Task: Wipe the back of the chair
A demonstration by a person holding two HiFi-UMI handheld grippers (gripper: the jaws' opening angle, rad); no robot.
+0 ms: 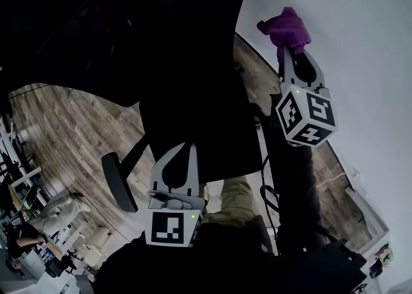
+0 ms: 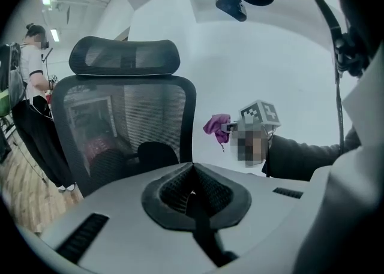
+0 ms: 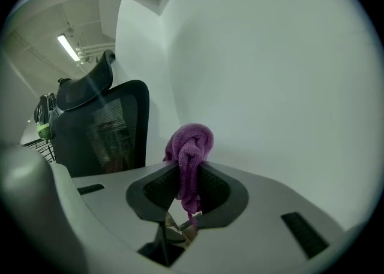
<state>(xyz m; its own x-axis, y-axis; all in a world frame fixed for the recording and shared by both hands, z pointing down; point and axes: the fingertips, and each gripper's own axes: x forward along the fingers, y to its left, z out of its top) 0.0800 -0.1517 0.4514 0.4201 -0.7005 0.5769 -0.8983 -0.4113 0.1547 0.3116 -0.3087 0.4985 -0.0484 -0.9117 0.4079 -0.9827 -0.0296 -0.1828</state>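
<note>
No legible text or labels, apparently.

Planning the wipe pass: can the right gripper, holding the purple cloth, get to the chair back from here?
Probably yes. The right gripper is shut on the cloth, and the left gripper view shows only open air between it and the chair back.

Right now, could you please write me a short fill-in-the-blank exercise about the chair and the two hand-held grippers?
1. The right hand-held gripper is shut on a ____ cloth.
2. The left hand-held gripper is shut and holds ____.
3. The chair has a back of black ____.
Missing words: purple; nothing; mesh.
</note>
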